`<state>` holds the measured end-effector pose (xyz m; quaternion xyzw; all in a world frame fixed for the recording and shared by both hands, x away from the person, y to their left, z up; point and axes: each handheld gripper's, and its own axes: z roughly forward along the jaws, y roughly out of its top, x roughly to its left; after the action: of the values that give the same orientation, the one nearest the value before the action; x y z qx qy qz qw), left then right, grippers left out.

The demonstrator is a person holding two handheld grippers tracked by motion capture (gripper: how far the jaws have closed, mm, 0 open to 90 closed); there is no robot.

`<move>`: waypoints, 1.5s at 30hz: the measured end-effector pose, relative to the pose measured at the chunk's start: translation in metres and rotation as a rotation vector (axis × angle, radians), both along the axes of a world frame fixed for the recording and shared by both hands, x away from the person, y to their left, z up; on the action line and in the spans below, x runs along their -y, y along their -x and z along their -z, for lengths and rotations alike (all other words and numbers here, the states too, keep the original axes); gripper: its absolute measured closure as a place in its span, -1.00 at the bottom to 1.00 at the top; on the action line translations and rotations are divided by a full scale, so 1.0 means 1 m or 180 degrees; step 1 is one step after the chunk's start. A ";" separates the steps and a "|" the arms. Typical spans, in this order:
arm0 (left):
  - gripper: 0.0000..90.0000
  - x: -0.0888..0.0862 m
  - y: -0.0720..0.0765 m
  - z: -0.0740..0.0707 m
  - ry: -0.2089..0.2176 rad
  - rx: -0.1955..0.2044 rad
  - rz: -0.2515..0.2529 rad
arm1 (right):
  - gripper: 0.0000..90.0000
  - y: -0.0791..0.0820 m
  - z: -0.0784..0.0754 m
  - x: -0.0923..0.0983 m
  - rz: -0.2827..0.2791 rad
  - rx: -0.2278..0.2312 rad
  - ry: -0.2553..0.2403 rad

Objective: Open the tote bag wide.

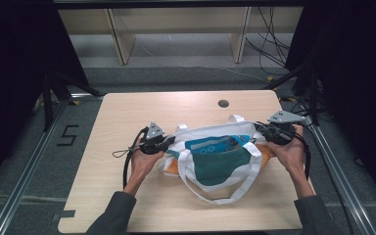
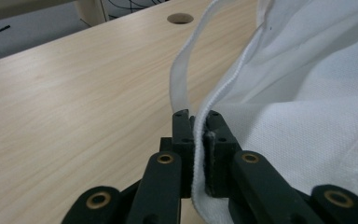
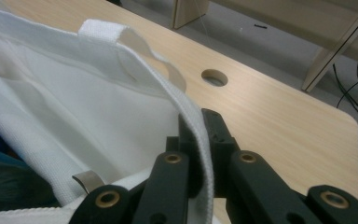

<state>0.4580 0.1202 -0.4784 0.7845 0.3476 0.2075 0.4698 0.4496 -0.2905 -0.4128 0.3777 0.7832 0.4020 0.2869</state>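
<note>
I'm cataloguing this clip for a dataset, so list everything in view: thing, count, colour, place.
tote bag: one, white with teal print, middle of table, held at both ends
bag handles: two, white, one loop toward the near edge, one at the far rim
table: one, light wood, with a round hole near its far edge
shelf unit: one, pale wood, beyond the table
cables: several, black, floor at far right
left gripper: one, black, shut on the bag's rim
right gripper: one, black, shut on the bag's rim
forearms: two, grey sleeves, bottom edge

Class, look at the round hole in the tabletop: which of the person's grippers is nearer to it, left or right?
Right. The right gripper grips the white bag rim just right of and below the hole; the left gripper clamps the opposite rim, farther off to the left.
</note>
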 end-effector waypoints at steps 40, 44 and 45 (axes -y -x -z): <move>0.13 0.012 0.077 -0.052 0.0744 -0.0238 0.0865 | 0.80 -0.022 0.057 0.003 0.0079 -0.0576 0.0060; 0.40 0.028 0.068 -0.034 0.0534 -0.0207 0.0900 | 0.61 -0.018 0.048 0.006 0.0211 -0.0496 0.0007; 0.44 0.031 0.066 -0.028 0.0540 -0.0254 0.0873 | 0.56 -0.015 0.042 0.007 0.0261 -0.0468 0.0009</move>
<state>0.3919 0.0894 -0.4500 0.7897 0.2720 0.0800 0.5441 0.4642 -0.2979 -0.4550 0.4376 0.7866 0.3600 0.2453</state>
